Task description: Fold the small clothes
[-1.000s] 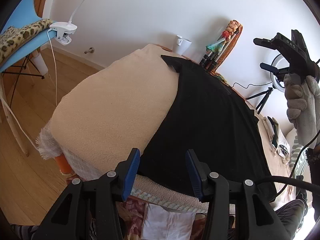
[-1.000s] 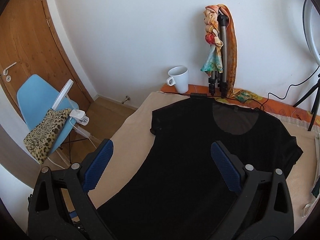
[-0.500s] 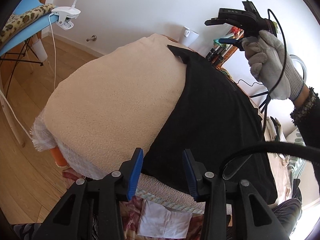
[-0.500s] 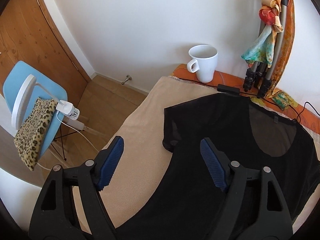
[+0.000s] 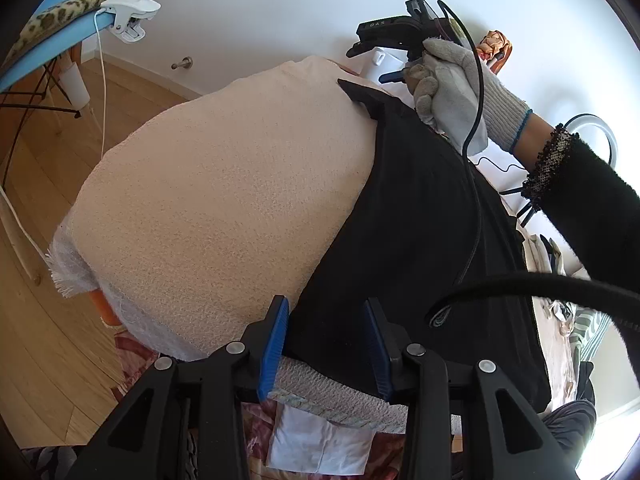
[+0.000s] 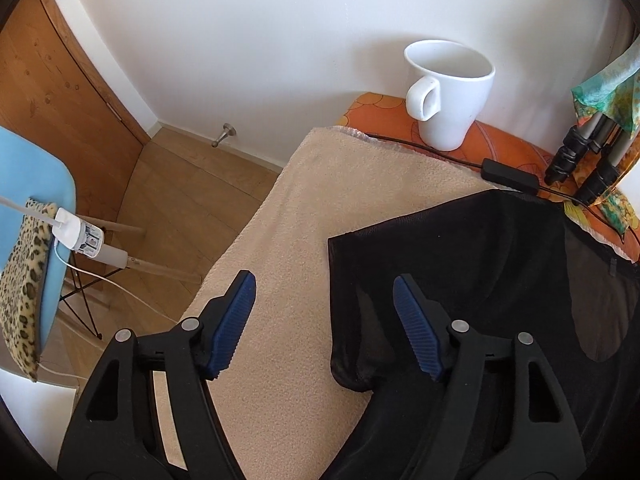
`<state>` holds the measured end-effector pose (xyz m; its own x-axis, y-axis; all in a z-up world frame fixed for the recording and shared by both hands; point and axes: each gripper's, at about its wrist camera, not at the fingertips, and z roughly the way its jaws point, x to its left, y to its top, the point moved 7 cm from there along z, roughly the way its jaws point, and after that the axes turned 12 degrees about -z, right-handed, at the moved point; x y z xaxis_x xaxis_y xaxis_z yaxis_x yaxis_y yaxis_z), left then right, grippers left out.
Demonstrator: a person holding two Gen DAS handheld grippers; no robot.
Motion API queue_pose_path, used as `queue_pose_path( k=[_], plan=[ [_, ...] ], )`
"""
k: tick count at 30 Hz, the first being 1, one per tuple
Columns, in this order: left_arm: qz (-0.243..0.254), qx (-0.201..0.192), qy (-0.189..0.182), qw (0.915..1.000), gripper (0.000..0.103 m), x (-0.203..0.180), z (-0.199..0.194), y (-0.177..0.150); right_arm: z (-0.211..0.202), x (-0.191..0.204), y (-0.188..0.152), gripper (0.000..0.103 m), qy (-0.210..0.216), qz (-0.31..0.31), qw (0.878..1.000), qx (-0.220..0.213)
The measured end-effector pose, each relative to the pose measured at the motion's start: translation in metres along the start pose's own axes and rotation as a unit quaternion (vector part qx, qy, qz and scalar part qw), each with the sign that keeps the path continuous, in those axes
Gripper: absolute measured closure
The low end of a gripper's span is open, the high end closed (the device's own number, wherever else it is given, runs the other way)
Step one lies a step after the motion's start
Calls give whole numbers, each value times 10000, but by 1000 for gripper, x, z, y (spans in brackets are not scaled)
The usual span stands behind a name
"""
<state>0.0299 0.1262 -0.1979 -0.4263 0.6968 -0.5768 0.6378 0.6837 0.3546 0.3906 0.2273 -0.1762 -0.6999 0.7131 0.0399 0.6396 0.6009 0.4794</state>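
Two tools over a black shirt

The right tool (image 6: 324, 326) is closing, wide around the black shirt (image 6: 480, 264) sleeve edge. The left tool (image 5: 326, 342) is narrow, open around the hem.

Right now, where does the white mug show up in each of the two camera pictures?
Left wrist view: the white mug peeks out near the top, right of centre, mostly hidden behind the right gripper.
Right wrist view: the mug stands large at upper right, against the wall.
Shared landmark: the black top's sleeve on the beige towel.
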Motion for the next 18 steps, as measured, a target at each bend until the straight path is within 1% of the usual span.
queue_pose_path(
  k=[3, 7, 11, 13, 18],
  plan=[
    [-40, 19, 61, 10000, 66, 3, 3, 1, 17, -5, 5, 31, -95, 40, 9999, 48],
    [-132, 70, 9, 9999, 66, 3, 7, 3, 40, -12, 10, 35, -116, 162, 9997, 151],
    [42, 45, 150, 9999, 68, 2, 9, 1, 62, -18, 14, 36, -233, 166, 9992, 294],
    [48, 43, 150, 9999, 69, 3, 9, 1, 69, -19, 15, 36, -305, 93, 9989, 352],
    [17, 44, 133, 9999, 71, 3, 9, 2, 75, -13, 17, 37, -544, -315, 9968, 494]
  ],
)
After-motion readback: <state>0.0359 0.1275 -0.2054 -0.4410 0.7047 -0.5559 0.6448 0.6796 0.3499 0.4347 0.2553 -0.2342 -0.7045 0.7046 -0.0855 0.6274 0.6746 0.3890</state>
